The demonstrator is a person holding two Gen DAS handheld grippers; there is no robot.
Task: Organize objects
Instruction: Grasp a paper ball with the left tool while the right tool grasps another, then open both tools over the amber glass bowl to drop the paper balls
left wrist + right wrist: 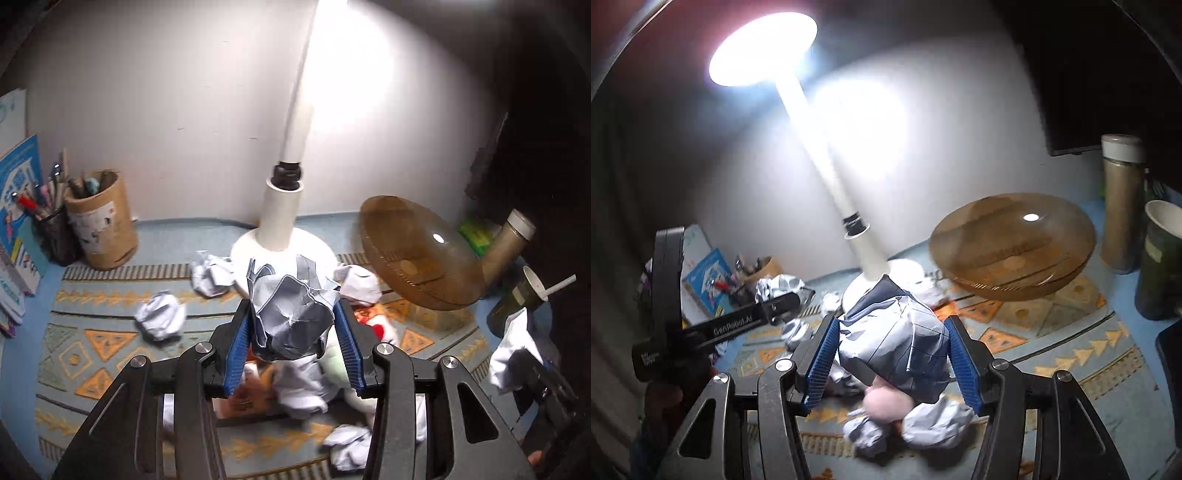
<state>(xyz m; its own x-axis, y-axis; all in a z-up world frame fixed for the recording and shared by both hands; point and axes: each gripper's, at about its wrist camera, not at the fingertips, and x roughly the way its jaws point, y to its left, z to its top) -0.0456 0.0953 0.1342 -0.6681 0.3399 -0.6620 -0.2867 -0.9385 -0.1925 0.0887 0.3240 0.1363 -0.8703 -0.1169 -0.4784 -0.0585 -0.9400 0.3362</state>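
Note:
My left gripper (291, 321) is shut on a crumpled paper ball (291, 314), held above the patterned mat (96, 343). My right gripper (892, 339) is shut on another crumpled paper ball (894, 343), also above the mat. Each gripper shows in the other's view, the right one (532, 376) at the right edge with its paper (513, 350), the left one (768, 314) at the left with its paper (779, 288). More paper balls (160, 319) lie on the mat around the lamp base and under the grippers. A brown glass bowl (413, 254) stands to the right.
A lit white desk lamp (280, 221) stands at the centre back. A cardboard tube (101, 221) and a mesh pen holder (51, 229) stand back left by books (16, 206). A thermos (1121, 199) and a paper cup (1160, 258) stand right. Soft toys (886, 402) lie below.

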